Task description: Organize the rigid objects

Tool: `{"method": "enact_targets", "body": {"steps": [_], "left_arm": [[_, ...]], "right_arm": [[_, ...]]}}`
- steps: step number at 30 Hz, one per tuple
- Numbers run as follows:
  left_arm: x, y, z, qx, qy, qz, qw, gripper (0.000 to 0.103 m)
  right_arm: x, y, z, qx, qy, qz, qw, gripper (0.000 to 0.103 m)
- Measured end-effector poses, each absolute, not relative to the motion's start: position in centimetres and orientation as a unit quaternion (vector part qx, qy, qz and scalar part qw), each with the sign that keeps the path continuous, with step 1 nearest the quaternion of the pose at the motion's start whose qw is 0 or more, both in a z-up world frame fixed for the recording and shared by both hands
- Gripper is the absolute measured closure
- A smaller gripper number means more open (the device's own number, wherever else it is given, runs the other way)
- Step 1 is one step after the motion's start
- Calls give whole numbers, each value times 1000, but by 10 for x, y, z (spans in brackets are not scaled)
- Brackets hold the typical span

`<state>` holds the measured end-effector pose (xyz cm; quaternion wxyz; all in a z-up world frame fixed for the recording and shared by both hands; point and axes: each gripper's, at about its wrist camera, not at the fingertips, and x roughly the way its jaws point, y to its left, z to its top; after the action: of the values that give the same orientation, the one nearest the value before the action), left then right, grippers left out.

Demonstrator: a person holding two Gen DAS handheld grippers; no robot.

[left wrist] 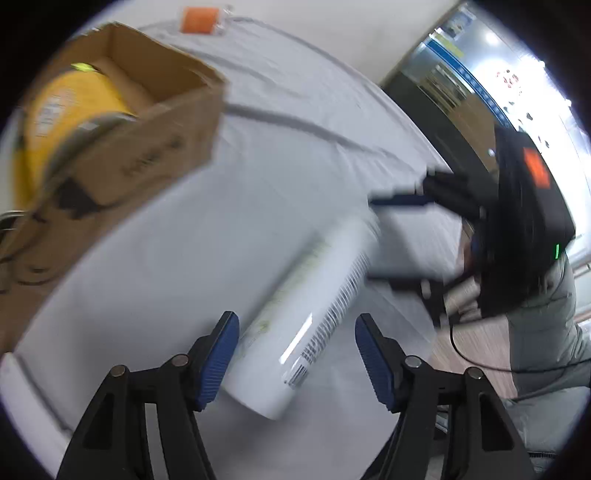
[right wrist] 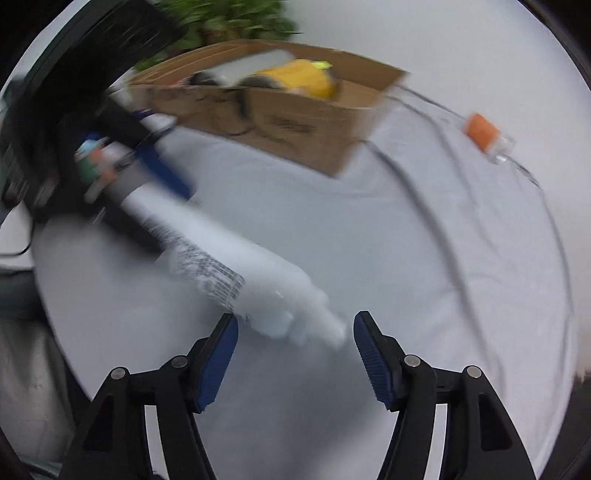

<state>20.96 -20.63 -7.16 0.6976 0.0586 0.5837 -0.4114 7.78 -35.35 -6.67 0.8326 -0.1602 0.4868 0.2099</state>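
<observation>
A white bottle [left wrist: 310, 314] with a printed label lies on its side on the white tablecloth. My left gripper [left wrist: 295, 354] is open, its blue pads on either side of the bottle's base end without closing on it. My right gripper [right wrist: 293, 354] is open too, its pads on either side of the bottle's cap end [right wrist: 325, 325]. Each gripper shows in the other's view: the right one [left wrist: 402, 236] at the bottle's far end, the left one [right wrist: 162, 206] at the bottle's base. A cardboard box [left wrist: 155, 144] holds a yellow container [left wrist: 70, 107].
The box [right wrist: 295, 122] stands at the back of the table with several items in it. An orange-capped clear item [right wrist: 487, 136] lies on the cloth to the right of it. Dark creases cross the cloth [right wrist: 406, 258]. A green plant [right wrist: 229, 18] is behind the box.
</observation>
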Motion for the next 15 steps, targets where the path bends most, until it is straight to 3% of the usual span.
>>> {"method": "enact_targets", "body": {"steps": [2,6,8,11,12,15], "left_arm": [[200,-224,-85,65,600,-431,671,48],[176,-239,-92,69,623,-431,649,57],[163,-241,-95,57,630,-427,646,58],[151,-239,-98,34,634,-404,659,59],[150,-237,-98,21,635,-397,663,59],[150,-228,-98,-16,633,-375,677,59]], "right_arm": [[89,-374,-64,-101,506,153,843,42],[92,-410,-66,191,526,141,817,42],[94,-400,-76,265,529,152,792,41],[93,-358,-91,241,548,137,789,40],[94,-347,-91,220,539,120,804,47],[93,-326,-89,206,527,109,817,51]]}}
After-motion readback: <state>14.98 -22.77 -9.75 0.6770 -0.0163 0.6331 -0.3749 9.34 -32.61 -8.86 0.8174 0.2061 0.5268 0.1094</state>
